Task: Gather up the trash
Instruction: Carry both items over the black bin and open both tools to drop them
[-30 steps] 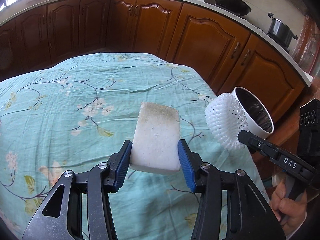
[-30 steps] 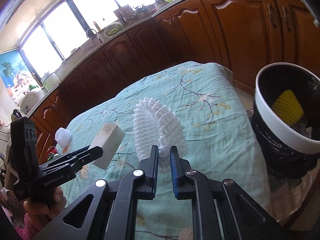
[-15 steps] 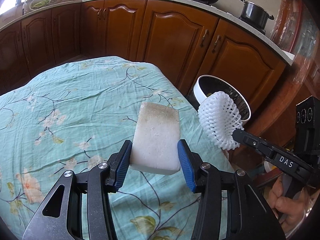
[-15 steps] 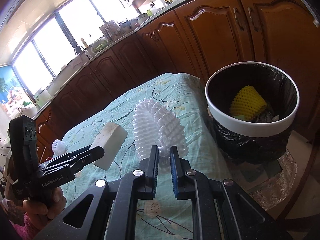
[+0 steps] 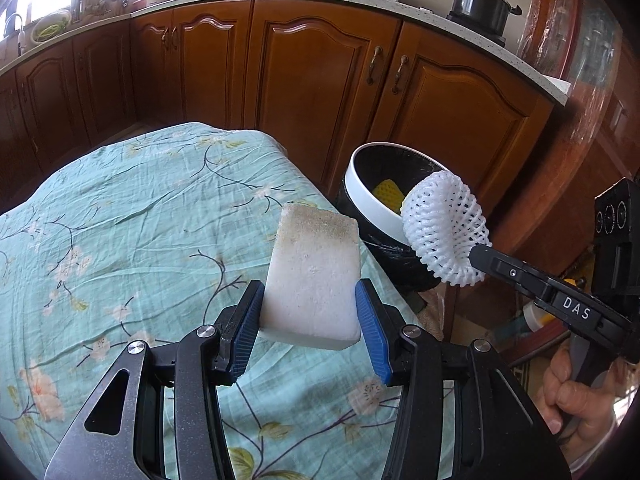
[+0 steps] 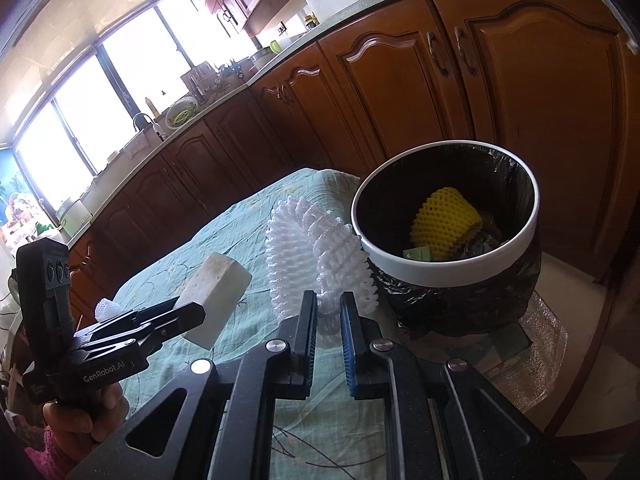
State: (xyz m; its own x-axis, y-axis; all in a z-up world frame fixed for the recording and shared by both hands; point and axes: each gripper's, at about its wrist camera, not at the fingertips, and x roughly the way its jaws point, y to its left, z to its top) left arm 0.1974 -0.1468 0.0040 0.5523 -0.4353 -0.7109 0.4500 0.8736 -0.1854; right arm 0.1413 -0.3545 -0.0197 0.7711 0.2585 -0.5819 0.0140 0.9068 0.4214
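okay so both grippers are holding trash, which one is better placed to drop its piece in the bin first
Right. The right gripper holds the white foam net right beside the bin rim; the left gripper's sponge hangs over the table.

We cannot see the trash bin near rim, hidden behind white foam net. Yellow net partly buried; small green item beside it unidentifiable.

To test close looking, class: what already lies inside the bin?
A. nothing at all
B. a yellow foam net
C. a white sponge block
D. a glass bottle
B: in the right wrist view a yellow foam net lies inside the white-rimmed bin, while the white pieces are held outside it.
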